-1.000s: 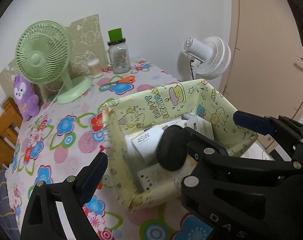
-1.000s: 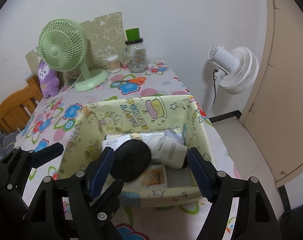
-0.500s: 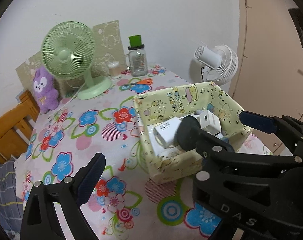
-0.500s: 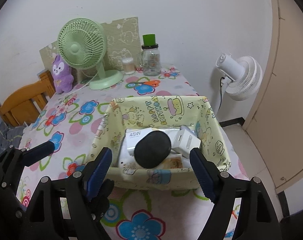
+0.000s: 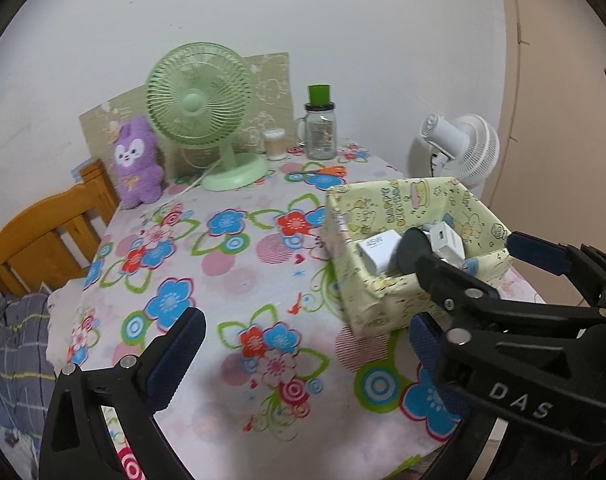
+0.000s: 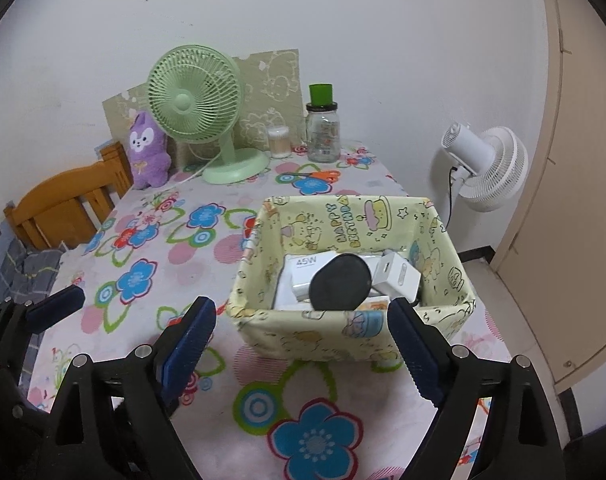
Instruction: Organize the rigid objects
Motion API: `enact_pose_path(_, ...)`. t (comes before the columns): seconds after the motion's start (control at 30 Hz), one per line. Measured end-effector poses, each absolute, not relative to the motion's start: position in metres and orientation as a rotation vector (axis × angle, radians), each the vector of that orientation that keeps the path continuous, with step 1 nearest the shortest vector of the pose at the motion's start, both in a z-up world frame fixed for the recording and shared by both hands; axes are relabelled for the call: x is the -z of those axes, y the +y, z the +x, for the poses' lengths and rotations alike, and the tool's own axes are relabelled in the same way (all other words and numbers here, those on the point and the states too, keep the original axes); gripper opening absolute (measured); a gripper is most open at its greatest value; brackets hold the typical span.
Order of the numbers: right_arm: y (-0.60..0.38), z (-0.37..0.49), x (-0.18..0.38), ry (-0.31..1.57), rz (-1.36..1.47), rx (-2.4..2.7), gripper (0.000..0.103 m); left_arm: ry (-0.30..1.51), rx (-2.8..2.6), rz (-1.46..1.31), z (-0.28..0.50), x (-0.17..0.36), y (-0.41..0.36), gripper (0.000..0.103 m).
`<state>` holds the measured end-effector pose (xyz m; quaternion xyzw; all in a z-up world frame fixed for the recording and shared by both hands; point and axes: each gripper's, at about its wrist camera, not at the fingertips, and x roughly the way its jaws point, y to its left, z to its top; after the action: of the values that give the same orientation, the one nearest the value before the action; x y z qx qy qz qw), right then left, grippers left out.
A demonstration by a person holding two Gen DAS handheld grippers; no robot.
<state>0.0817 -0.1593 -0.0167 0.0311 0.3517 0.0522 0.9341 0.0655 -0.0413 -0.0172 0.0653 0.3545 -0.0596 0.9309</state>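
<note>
I find both tools empty: my left gripper [image 5: 307, 344] and right gripper [image 6: 303, 344], jaws just widened, grip nothing. Chargers [image 6: 315, 270] and dark puck [image 6: 341, 288] sit in the box [image 6: 315, 344] at twelve o'clock. Sorting appears complete.

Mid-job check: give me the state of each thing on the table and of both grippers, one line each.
left gripper: open, empty; jaws just opening.
right gripper: open, empty; jaws just opening.
yellow box: upright, open-topped, on the table.
black oval object: in the box, atop the chargers.
white chargers: in the box.
green fan: upright; running or not unclear.
jar: upright, lidded.
plush toy: upright.
</note>
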Motion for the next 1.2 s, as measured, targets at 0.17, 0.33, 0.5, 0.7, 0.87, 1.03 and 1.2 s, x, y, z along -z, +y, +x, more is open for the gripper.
enact_pose_path(0.17, -0.152, 0.069, 0.012, 0.698, 0.043, -0.111, 0.092, 0.71, 0.098, 0.092, 0.049, 0.015, -0.023, 0.103)
enact_pose_path(0.33, -0.146, 0.056, 0.008, 0.666, 0.03, -0.121, 0.096, 0.679, 0.04, 0.071, 0.034, 0.011, -0.006, 0.103)
enact_pose_path(0.5, -0.141, 0.049, 0.007, 0.65, 0.044, -0.163, 0.097, 0.637, -0.032, 0.06, 0.019, 0.007, 0.012, 0.103)
enact_pose_path(0.7, -0.138, 0.036, 0.0, 0.605, 0.038, -0.142, 0.103, 0.615, -0.067, 0.027, 0.008, 0.004, 0.025, 0.103)
enact_pose_path(0.87, -0.137, 0.021, -0.006, 0.537, -0.013, -0.101, 0.103, 0.603, -0.068, -0.001, 0.002, 0.002, 0.029, 0.103)
enact_pose_path(1.03, -0.137, 0.018, -0.005, 0.532, -0.007, -0.114, 0.103, 0.594, -0.072, 0.001, -0.001, 0.001, 0.027, 0.103)
enact_pose_path(1.2, -0.139, 0.018, -0.001, 0.527, 0.002, -0.123, 0.103, 0.579, -0.094, 0.001, -0.001, 0.002, 0.028, 0.103)
